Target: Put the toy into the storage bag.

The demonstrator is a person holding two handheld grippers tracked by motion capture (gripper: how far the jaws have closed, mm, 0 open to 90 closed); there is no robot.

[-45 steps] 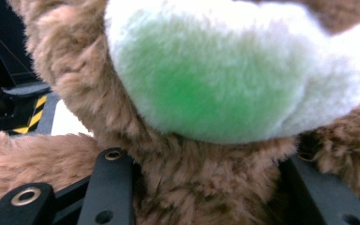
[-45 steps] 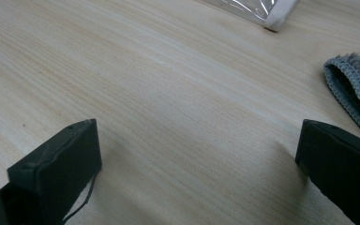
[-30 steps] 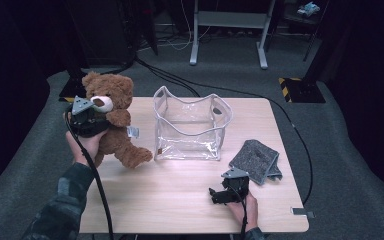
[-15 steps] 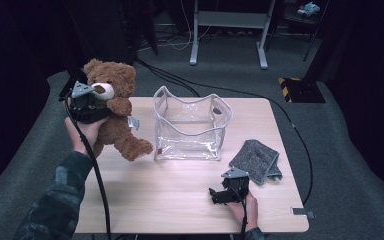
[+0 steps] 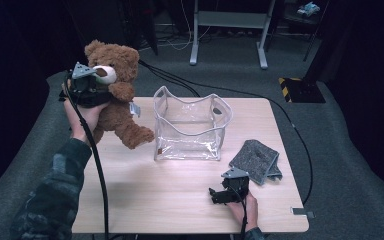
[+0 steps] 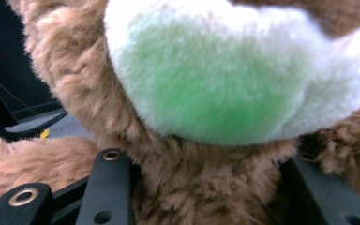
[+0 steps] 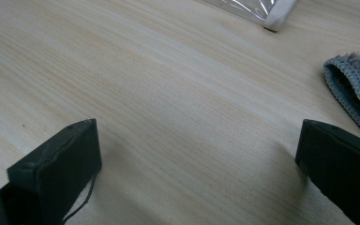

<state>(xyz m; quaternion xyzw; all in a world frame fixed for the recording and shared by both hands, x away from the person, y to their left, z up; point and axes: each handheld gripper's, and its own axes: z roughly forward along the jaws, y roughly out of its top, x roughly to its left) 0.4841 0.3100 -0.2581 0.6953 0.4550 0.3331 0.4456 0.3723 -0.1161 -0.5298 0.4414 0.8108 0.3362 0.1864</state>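
Note:
A brown teddy bear [image 5: 115,107] with a pale snout hangs in the air at the table's left edge, its feet off the wood. My left gripper [image 5: 96,86] is shut on the bear at its neck. In the left gripper view the brown fur of the teddy bear [image 6: 192,183] bulges between the two black jaws under the pale snout. My right gripper [image 5: 215,196] rests open near the table's front right. In the right gripper view its jaws stand wide apart over bare wood, nothing between them.
A clear plastic bag [image 5: 190,125] with an open top stands mid-table. A folded grey cloth [image 5: 256,161] lies to its right, its edge showing as the grey cloth [image 7: 356,89] in the right gripper view. The wooden table [image 5: 150,200] has bare wood in front. Cables cross the floor behind.
My left gripper has lifted the bear up and toward the far left; its feet have left the table. The right gripper has stayed put.

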